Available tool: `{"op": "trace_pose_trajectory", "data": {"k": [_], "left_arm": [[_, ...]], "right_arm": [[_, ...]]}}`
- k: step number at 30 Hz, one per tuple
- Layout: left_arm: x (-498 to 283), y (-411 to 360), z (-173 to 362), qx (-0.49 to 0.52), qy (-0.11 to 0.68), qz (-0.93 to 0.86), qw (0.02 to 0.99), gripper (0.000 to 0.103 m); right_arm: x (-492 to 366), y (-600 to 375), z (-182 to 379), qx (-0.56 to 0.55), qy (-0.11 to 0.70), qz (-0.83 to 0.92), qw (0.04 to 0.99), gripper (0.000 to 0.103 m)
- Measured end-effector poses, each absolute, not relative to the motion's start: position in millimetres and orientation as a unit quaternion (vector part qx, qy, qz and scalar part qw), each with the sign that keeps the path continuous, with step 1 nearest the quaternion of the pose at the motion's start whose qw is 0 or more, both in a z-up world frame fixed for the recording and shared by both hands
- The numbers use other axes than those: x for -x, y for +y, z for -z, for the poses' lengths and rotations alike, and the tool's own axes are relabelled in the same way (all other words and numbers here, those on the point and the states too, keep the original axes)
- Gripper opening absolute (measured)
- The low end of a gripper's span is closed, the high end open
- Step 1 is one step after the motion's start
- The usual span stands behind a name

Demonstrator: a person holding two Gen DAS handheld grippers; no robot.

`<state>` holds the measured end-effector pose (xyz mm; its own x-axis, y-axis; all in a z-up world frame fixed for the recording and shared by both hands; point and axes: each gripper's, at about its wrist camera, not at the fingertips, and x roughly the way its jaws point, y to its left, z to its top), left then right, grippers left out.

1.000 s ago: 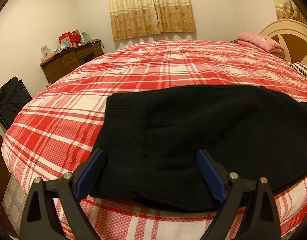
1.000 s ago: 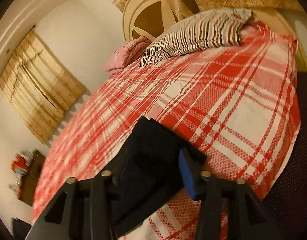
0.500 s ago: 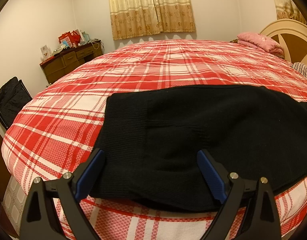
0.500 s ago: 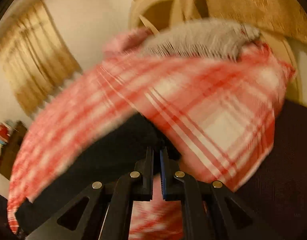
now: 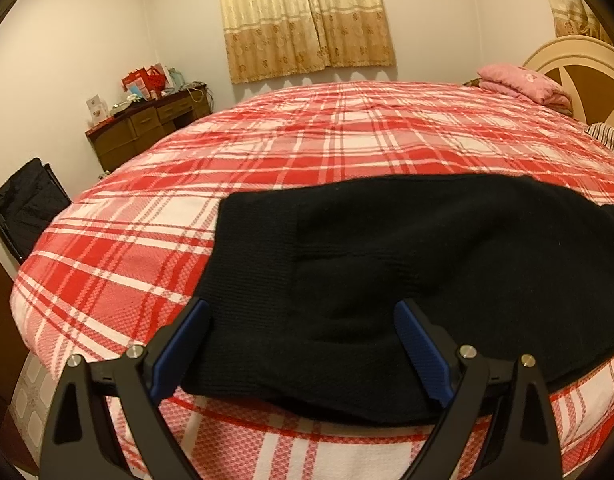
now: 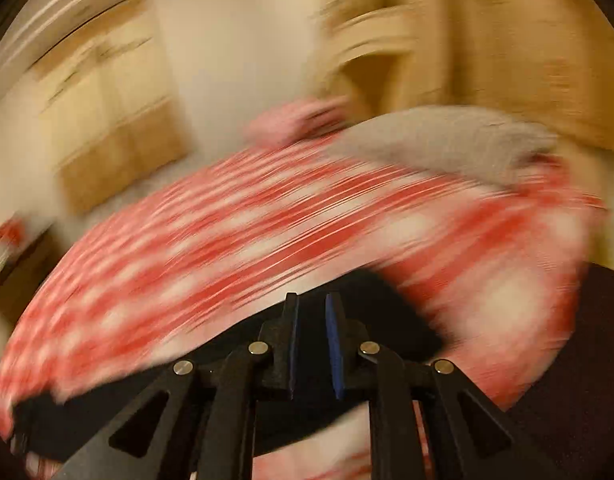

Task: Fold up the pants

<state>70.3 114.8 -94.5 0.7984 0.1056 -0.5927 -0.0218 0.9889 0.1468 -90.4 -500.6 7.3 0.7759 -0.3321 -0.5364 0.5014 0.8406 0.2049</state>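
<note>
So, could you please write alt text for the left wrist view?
An open left gripper hovers at the near edge of black pants spread flat on a red plaid bedspread. Gold curtains hang behind.

Pants [image 5: 407, 264]: matt black knit cloth, finely ribbed at the left end. Bedspread [image 5: 267, 184] under them is woven cotton-like cloth, red and white check, coarse weave showing near. Left gripper [image 5: 303, 344] is matt black plastic with blue pads [image 5: 421, 348] and shiny metal pins. Curtain [image 5: 307, 20] far off, patterned gold cloth. Far left, a brown wooden desk [image 5: 147, 128].
</note>
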Motion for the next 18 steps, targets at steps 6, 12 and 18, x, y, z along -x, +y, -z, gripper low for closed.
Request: {"op": "trace_pose_trajectory", "data": {"k": [6, 12, 18], "left_arm": [[-61.9, 108.4, 86.7, -0.099, 0.295, -0.020, 0.950, 0.096], [-69.1, 131.0, 100.3, -0.047, 0.327, -0.030, 0.943, 0.103], [-68.5, 129.0, 85.1, -0.030, 0.324, -0.027, 0.945, 0.103]], "right_arm": [[50.9, -456.6, 50.1, -0.169, 0.338, 0.175, 0.909, 0.015], [57.5, -443.8, 37.6, -0.166, 0.329, 0.222, 0.903, 0.015], [4.2, -342.8, 17.4, -0.101, 0.327, 0.021, 0.939, 0.015]]}}
